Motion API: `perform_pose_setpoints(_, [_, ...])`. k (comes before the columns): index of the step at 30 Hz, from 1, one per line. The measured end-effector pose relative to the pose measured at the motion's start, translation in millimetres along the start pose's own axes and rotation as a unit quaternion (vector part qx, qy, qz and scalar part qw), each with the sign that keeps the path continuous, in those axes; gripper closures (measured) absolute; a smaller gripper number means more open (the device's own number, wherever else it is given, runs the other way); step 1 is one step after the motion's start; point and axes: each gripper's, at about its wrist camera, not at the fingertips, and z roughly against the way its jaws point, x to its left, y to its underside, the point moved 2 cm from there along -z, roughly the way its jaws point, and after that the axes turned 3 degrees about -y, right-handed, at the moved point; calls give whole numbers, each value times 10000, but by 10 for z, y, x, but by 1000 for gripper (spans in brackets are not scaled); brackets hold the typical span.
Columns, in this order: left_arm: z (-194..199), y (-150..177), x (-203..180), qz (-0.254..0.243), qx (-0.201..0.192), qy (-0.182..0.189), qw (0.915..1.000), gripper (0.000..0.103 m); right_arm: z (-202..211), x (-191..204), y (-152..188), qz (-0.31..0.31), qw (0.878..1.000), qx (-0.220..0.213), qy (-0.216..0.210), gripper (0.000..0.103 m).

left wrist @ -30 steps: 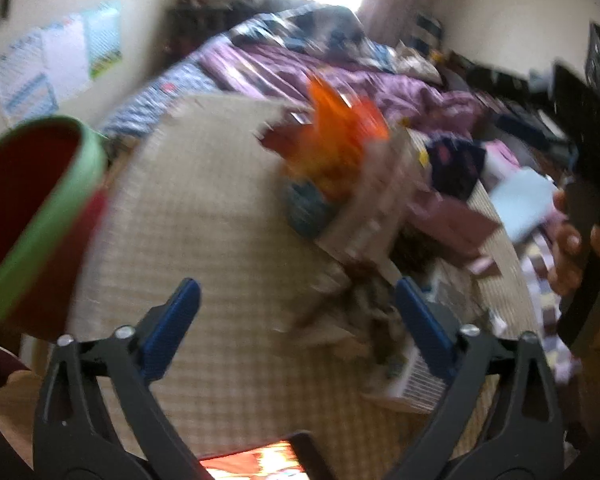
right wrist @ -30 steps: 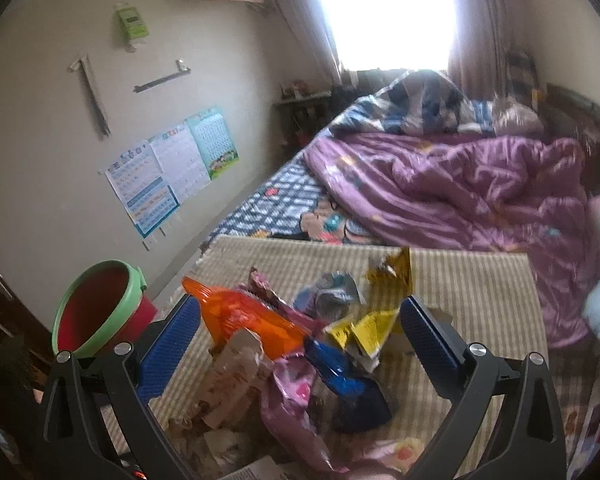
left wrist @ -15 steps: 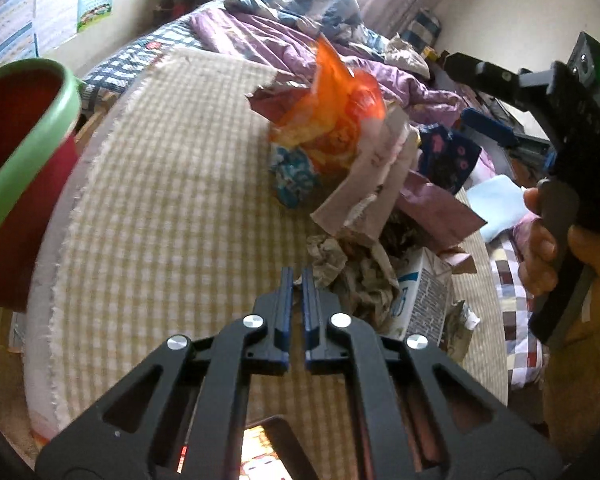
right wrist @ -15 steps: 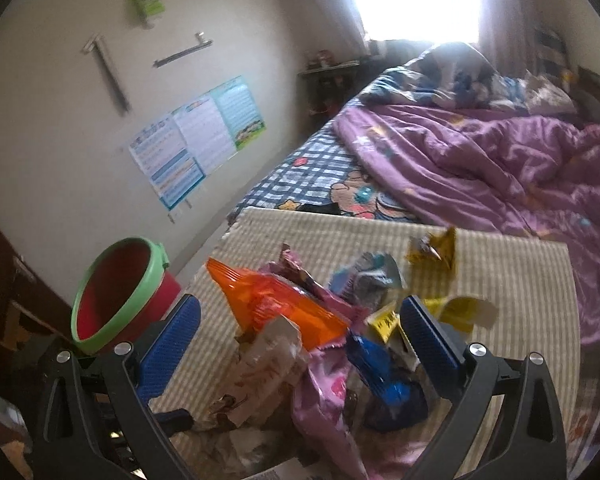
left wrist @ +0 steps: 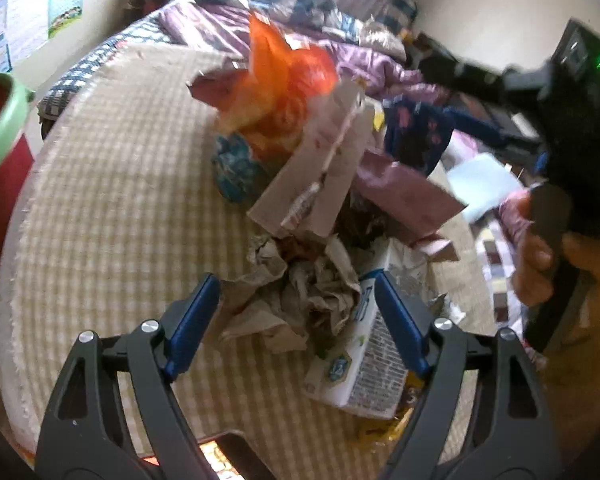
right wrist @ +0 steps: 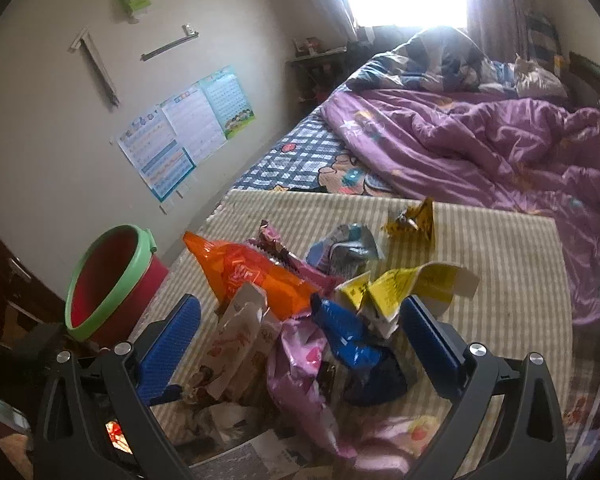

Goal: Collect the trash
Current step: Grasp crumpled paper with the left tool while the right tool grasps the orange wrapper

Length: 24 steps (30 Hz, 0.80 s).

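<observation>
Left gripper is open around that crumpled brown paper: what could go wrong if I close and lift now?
1. The left gripper straddles the crumpled paper, but the milk carton touches it by the right finger and may get pinched too.
2. Wrappers overlap the wad; lifting could drag the white wrapper off the mat.
3. The red bucket sits beside the mat, so a loose wad could drop on the way.

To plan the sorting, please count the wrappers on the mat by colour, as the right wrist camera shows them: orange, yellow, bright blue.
Orange wrapper: 1
Yellow wrappers: 2, the flat one and the folded gold one
Bright blue wrapper: 1
Total: 4
</observation>
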Motion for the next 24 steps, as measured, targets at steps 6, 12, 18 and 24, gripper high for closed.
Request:
perform_pose_setpoints(6, [-24,48,71,249,169,246,9992,76,-12,100,-28,128,9999,-13,-32,7])
perform_pose_setpoints(12, [206,75,107,121,-109,37,9999,77,-46,280,-168,525,9986,-61,-51,7])
perform_pose_setpoints(18, [477,-3,176,158,-533,-172,9983,77,-208,458,-304,1113,9935,132,-202,7])
perform_pose_setpoints(24, [784,-41,397,387,-921,-325,9945,77,-526,561,-333,1423,9876,587,-325,14])
